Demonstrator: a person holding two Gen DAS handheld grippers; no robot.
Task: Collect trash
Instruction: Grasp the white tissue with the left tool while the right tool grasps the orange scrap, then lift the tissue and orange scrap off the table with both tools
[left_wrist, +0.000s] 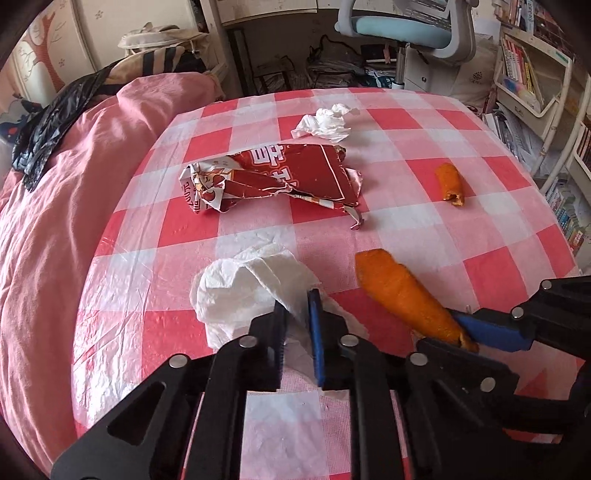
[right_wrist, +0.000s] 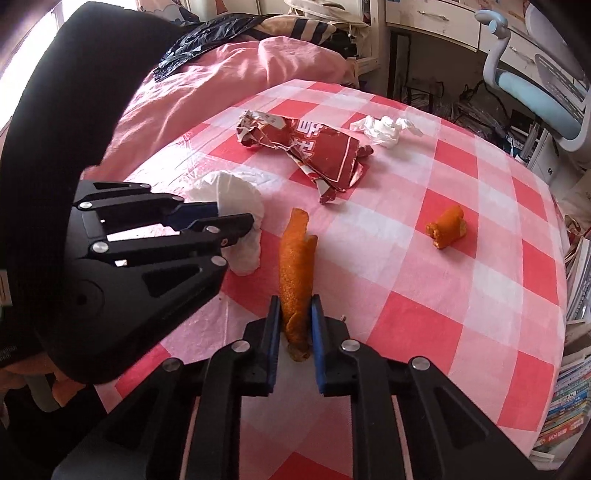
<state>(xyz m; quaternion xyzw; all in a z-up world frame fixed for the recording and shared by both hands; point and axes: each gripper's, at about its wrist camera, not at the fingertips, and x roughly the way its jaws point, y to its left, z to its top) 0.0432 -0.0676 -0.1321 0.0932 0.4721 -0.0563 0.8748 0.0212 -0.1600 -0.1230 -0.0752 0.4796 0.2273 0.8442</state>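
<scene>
Fingers of the left gripper (left_wrist: 297, 308) are clamped on a white tissue (left_wrist: 240, 291) on the checked counter (left_wrist: 424, 229). A long orange peel (right_wrist: 293, 266) is pinched by the right gripper (right_wrist: 295, 310), beside it.

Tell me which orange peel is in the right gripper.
The long peel, clamped between the right gripper fingers. The short curled peel lies free, farther out on the checked tablecloth.

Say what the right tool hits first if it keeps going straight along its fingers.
Nothing new at once: the right tool is already shut on the long orange peel. Past the peel's far tip, probably the torn red wrapper, though depth is unclear.
</scene>
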